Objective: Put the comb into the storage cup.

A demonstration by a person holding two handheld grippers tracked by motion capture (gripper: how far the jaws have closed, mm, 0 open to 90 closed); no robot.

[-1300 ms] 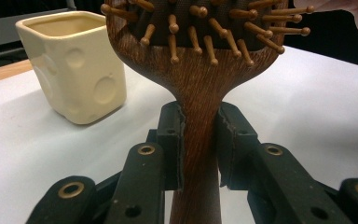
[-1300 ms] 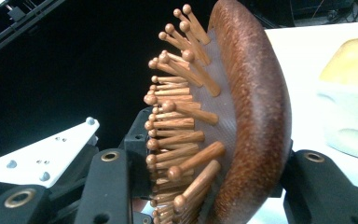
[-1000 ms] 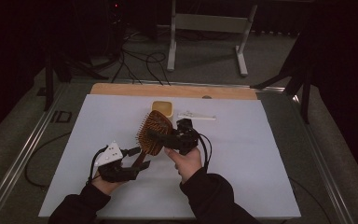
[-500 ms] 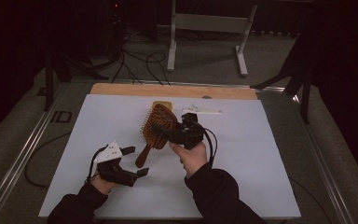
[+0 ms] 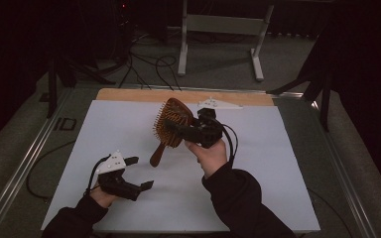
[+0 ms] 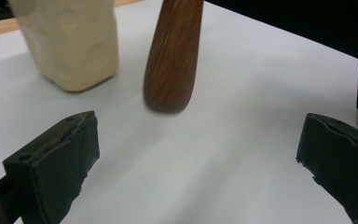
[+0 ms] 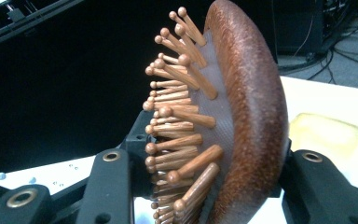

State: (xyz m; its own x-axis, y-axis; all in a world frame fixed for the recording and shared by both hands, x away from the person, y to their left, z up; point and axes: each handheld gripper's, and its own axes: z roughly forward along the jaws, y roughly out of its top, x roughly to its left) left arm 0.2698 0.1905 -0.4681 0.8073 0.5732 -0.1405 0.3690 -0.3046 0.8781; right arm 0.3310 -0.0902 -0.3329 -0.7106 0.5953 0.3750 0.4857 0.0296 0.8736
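High view: right claw is clenched on the head of the wooden hairbrush and holds it up off the white worktop, handle hanging down toward the sheet, bristles facing left. Left claw sits low, down-left of the hairbrush; its jaws have just been opening and now stand released with nothing between them. A grey three-cornered plate shows just up-right of the hairbrush head, at the far edge of the sheet. Progress, as I judge it: the hairbrush now hangs from one claw alone, so the pick-up looks done; placing it or using it is left.

Left gripper view: the hairbrush handle hangs ahead between the wide-spread jaws, clear of both pads. Its rounded end looks just above the worktop, though touching or not I can't tell. A cream soap-like block with shallow dimples stands left of the handle, something the high view doesn't give.

Right gripper view: jaws pinch the hairbrush head across its thickness, one against the wooden bristle pins, the other on the domed back. This close-up confirms the grip. A pale yellow flat pad lies on the worktop beyond, right of the hairbrush.
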